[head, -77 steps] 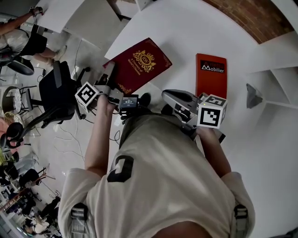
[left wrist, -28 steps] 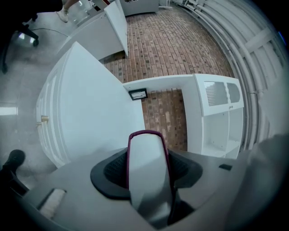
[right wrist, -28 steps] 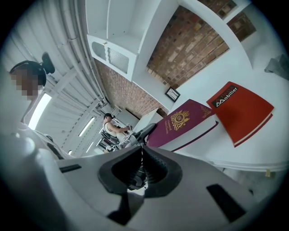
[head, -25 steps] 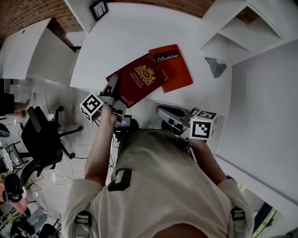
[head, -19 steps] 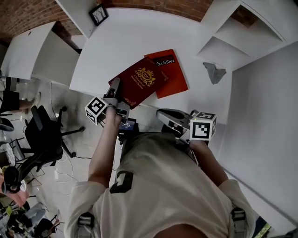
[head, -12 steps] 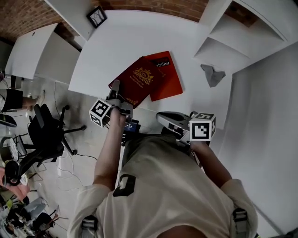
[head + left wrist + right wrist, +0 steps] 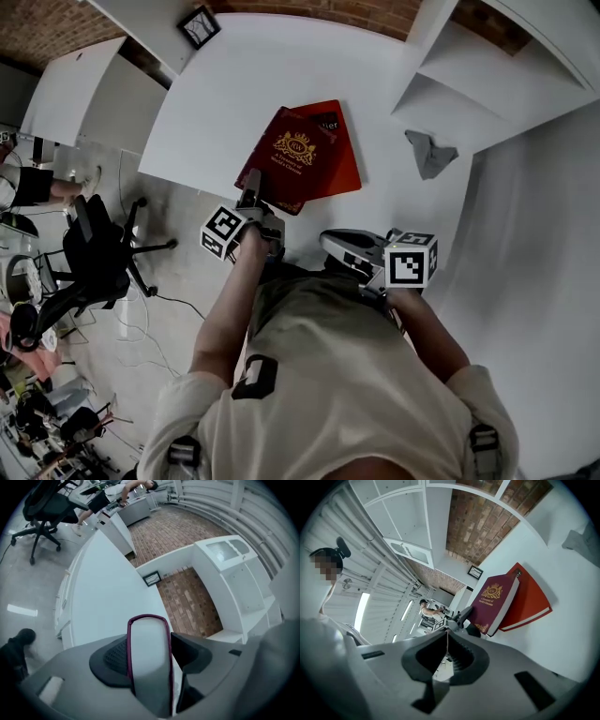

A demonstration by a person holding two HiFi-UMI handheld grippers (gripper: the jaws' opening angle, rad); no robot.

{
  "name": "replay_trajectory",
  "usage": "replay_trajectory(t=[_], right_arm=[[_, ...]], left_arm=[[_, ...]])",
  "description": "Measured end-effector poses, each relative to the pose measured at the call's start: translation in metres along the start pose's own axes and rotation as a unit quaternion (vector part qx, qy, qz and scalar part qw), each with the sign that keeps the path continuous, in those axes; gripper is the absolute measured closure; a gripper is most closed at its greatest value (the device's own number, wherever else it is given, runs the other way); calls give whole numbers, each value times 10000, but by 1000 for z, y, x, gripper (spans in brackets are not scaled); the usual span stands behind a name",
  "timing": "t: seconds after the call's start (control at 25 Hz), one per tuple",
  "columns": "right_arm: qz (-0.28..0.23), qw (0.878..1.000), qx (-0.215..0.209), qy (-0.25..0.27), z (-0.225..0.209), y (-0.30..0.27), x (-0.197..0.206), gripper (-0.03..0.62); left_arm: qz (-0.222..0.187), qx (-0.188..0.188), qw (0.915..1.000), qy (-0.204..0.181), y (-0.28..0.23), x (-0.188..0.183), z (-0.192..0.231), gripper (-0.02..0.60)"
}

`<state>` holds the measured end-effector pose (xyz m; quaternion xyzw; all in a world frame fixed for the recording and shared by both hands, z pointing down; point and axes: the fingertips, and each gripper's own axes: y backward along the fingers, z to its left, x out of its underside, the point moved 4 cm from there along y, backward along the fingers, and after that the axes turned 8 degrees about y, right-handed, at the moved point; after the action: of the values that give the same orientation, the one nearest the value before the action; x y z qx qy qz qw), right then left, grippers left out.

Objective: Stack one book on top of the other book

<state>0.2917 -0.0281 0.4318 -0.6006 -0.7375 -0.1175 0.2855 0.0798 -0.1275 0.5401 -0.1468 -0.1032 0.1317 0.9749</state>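
the maroon book (image 7: 292, 155) lies on top of the red book (image 7: 345, 169) on the white table (image 7: 234, 94), close to the table's near edge. it covers the red book's left part and is turned at a slight angle to it, so the red cover shows along the right side and at the far right corner. the maroon book's near left corner reaches out to the table edge.

the left gripper (image 7: 251, 183) is at that near corner, with the book's edge standing between its jaws. in the left gripper view the pale page block with its maroon rim fills the space between them; the left pad lies against the cover, while a thin bright gap runs beside the right jaw. the jaws have just been opening, and the book is between them without being clamped.

the right gripper (image 7: 326, 242) hangs off the table, near the person's body and to the right of the books, touching neither. its jaws are closed together with nothing between them.

a crumpled grey object (image 7: 427, 155) lies on the table well to the right of the books. a small framed picture (image 7: 200, 25) stands at the far left corner. an office chair (image 7: 94, 253) stands on the floor to the left.
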Motion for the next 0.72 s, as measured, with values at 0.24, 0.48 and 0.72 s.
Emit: replay_trajectory(t=[0.24,0.48,0.72], right_arm=[[-6,9999,-128,-27,-9,10,-4,586],[162,9997,-138,151,-11,14,-8,586],[338,9988,-212,269,-5,8,-10,586]], left_arm=[[1035,-483,9935,4,13,51,22,286],[2486,-321,9669,-471,11,101,13,272],[3954,-327,9146,-779,22,139,8,261]])
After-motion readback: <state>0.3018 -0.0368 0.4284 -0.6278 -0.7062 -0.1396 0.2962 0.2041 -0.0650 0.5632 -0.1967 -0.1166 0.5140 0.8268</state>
